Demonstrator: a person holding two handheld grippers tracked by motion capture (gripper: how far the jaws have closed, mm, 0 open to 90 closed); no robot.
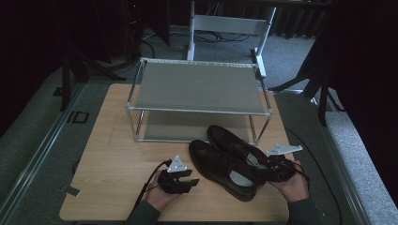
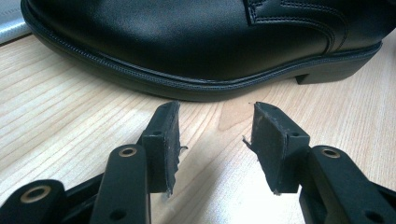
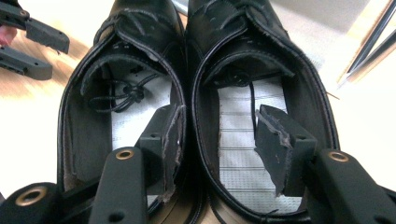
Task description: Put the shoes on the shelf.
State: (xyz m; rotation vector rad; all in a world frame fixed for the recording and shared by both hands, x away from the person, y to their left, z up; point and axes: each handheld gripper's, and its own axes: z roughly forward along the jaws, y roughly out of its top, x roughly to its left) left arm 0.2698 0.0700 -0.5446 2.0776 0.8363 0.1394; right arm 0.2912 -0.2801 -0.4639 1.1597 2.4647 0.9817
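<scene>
High view: dim overall, surroundings near black; the counter is the brightest area, evenly lit with soft shadows. The shoes read as dark masses with little detail. Left gripper view: bright and sharp on the wood grain, with soft sheen on the leather; the tongs cast a shadow on the wood. Right gripper view: the counter is overexposed to white at both sides; shoe interiors are dark, insoles glare.
</scene>
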